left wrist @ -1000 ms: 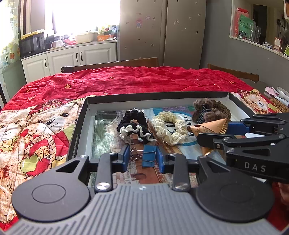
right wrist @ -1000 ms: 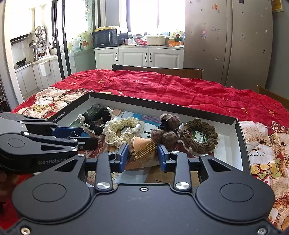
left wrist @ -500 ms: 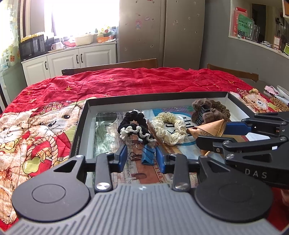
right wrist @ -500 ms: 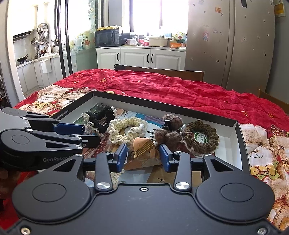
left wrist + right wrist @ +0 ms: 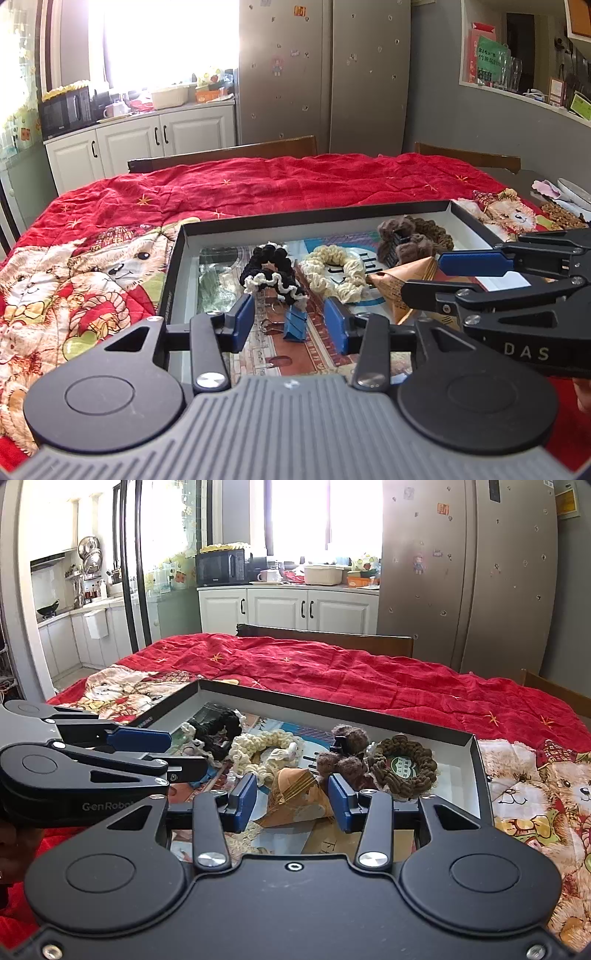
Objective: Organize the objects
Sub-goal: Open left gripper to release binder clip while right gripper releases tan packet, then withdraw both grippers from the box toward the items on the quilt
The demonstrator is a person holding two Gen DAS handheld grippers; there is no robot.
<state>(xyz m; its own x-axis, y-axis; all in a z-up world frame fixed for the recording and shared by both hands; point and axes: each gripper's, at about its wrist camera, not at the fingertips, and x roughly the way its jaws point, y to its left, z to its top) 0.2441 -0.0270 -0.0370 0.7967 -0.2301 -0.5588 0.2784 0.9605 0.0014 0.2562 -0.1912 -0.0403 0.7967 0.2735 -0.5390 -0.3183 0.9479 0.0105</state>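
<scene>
The left gripper [image 5: 289,324] hung with fingers spread wide either side of a blue binder clip [image 5: 294,324] lying in the black tray [image 5: 314,218]; the right gripper [image 5: 291,799], equally wide, straddled a tan paper cone [image 5: 295,794]. Closing squarely on each body looked wisest.

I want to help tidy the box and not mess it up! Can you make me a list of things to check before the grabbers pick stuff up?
1. Left gripper open around the blue binder clip: ok, its fingers stand apart on either side.
2. Fingers touching the clip yet: cannot tell.
3. Right gripper open around the orange paper cone: ok.
4. The two grippers clear of each other: ok, close together but apart.
5. Black scrunchie out of the clip's way: not ok, it lies just behind the clip.
6. Everything inside the black box: ok for what shows.
</scene>
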